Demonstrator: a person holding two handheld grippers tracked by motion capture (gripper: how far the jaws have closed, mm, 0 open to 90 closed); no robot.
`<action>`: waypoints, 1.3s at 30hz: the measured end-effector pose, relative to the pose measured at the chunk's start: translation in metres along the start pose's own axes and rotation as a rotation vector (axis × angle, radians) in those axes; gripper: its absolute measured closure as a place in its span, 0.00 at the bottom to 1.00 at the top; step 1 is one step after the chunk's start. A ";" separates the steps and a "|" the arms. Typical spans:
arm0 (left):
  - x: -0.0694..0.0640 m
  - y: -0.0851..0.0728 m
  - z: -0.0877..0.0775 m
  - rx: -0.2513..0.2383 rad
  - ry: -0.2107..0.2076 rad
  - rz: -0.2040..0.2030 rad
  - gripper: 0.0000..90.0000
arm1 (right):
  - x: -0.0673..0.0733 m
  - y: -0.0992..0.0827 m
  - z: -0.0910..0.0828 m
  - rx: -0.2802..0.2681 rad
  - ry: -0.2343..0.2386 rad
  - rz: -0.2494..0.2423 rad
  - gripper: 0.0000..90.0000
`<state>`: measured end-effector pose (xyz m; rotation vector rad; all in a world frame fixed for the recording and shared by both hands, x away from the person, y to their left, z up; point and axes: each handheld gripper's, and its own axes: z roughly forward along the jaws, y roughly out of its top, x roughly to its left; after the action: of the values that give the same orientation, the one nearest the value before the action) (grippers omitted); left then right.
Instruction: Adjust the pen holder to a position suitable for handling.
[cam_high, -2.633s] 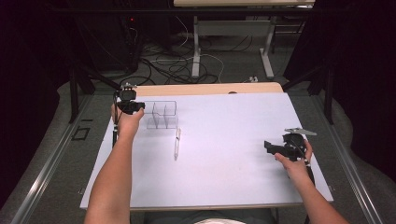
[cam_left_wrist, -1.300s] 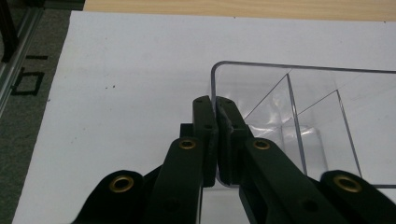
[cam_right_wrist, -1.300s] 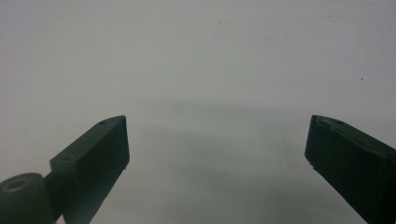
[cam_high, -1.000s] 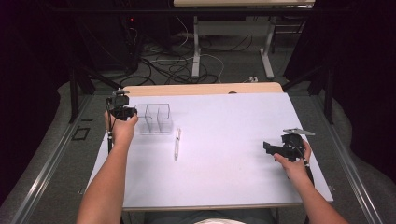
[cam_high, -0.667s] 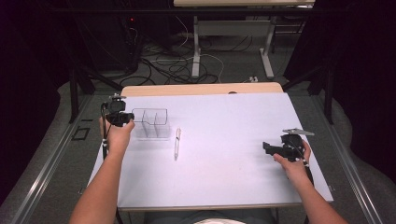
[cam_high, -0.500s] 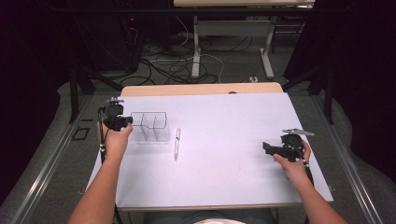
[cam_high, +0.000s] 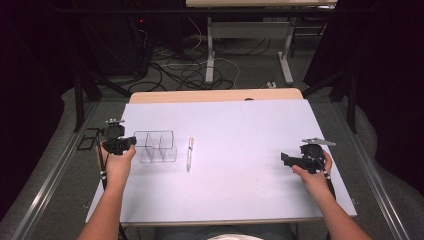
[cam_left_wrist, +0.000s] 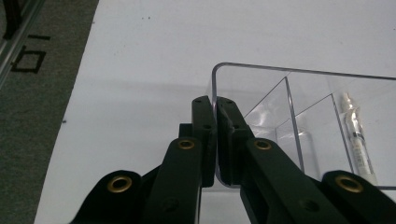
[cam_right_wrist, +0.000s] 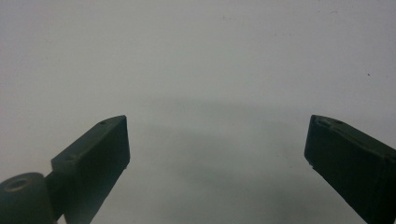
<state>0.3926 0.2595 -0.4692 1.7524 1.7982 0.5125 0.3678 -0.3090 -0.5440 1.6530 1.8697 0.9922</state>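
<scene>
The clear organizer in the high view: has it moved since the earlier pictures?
Yes. The clear organizer, clamped at its wall by the left tongs, has slid left toward the table's left edge, widening its gap from the pen.

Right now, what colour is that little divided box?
The divided box is clear, see-through plastic, no colour; the left gripper view shows it best.

Organizer (cam_high: 155, 146) on table (cam_high: 240, 200), left side; pen (cam_high: 189, 154) just right of it.
</scene>
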 end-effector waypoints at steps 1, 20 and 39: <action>0.001 -0.001 -0.001 0.006 -0.001 -0.002 0.98 | 0.001 0.000 0.000 0.000 0.002 0.002 0.07; 0.008 -0.010 -0.003 -0.021 0.001 0.008 0.98 | 0.001 0.000 0.001 0.006 0.004 -0.004 0.07; 0.015 -0.013 -0.005 -0.092 -0.068 -0.036 0.81 | 0.002 0.001 0.001 0.008 0.011 -0.010 0.07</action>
<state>0.3800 0.2739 -0.4757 1.6527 1.7289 0.5062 0.3687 -0.3069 -0.5437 1.6448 1.8892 0.9930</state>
